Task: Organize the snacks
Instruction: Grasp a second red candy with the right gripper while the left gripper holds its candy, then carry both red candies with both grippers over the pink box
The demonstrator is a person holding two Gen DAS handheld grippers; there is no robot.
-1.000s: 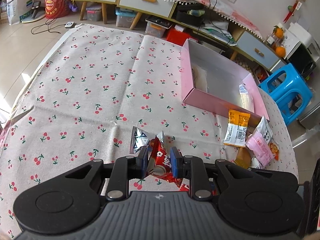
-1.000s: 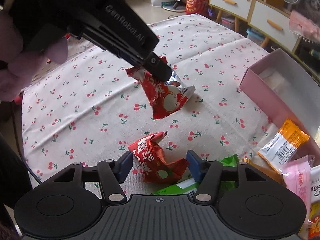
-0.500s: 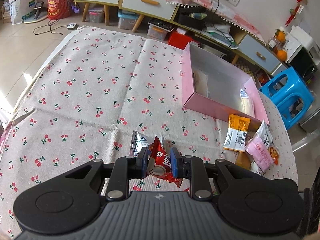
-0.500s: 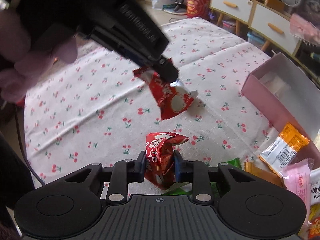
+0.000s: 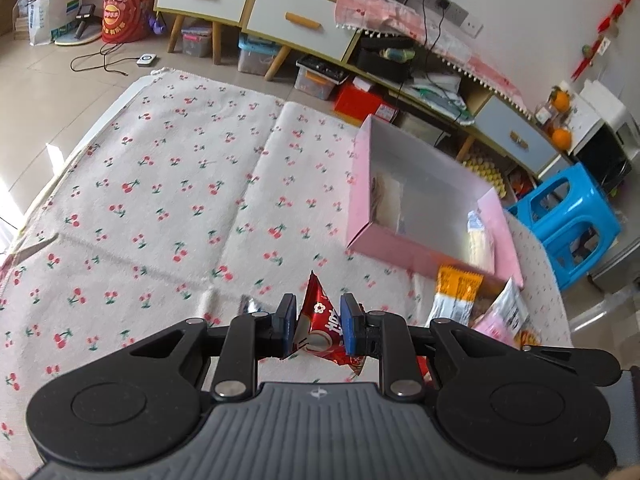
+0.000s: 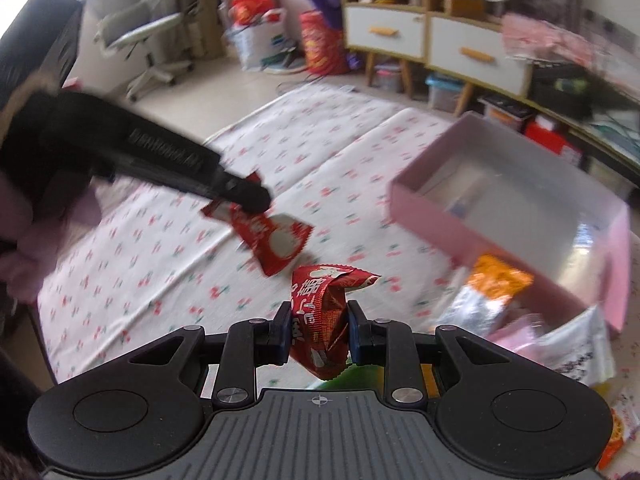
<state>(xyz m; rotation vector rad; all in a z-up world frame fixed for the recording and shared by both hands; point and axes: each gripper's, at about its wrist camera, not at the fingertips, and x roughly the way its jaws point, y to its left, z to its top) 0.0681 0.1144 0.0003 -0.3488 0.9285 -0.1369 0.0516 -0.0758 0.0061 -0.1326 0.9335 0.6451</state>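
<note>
My left gripper is shut on a red snack packet and holds it above the cherry-print cloth. The same gripper and packet show in the right wrist view, up in the air at left. My right gripper is shut on a second red snack packet, lifted off the cloth. The open pink box stands ahead to the right, with a few items inside; it also shows in the right wrist view.
Loose snacks lie by the box's near corner: an orange-and-white packet, a pink packet, and a silver wrapper under my left gripper. A blue stool stands off the table's right edge. Cabinets line the far wall.
My right gripper closed on the second red packet and lifted it. Both grippers rose and moved towards the pink box with their packets.
</note>
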